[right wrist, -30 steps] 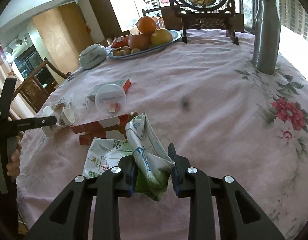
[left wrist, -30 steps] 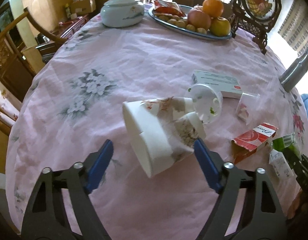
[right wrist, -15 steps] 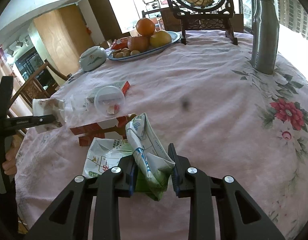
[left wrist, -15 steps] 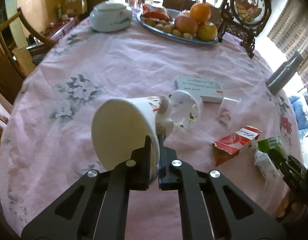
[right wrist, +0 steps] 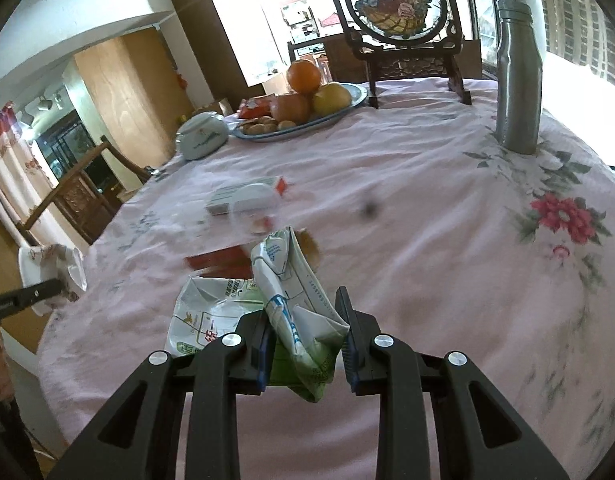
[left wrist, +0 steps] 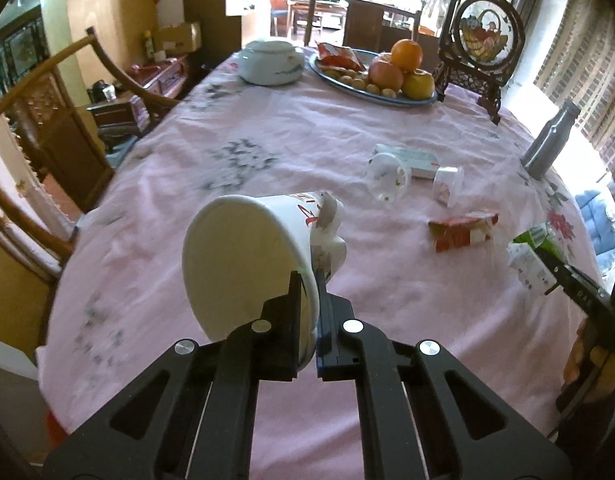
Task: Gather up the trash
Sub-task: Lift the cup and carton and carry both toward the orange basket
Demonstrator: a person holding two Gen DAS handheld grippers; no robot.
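My left gripper [left wrist: 308, 280] is shut on the rim of a white paper cup [left wrist: 251, 256] with red print, held above the pink tablecloth; crumpled paper sticks out behind it. It also shows at the left of the right wrist view [right wrist: 47, 276]. My right gripper [right wrist: 305, 312] is shut on a crumpled green-and-white carton [right wrist: 295, 300], lifted off the cloth. That carton appears at the right of the left wrist view [left wrist: 535, 252]. On the table lie a red carton [left wrist: 463, 230], two clear plastic cups [left wrist: 387, 178] [left wrist: 447, 184] and a white flat box [left wrist: 411, 158].
A fruit plate [left wrist: 375, 76], a white lidded bowl [left wrist: 271, 60], a framed ornament on a stand [left wrist: 483, 40] and a grey metal bottle [left wrist: 551, 140] stand at the far side. Wooden chairs [left wrist: 55, 120] line the table's left edge.
My left gripper closed on the paper cup's rim and lifted it off the table. My right gripper kept hold of the green carton and raised it slightly.
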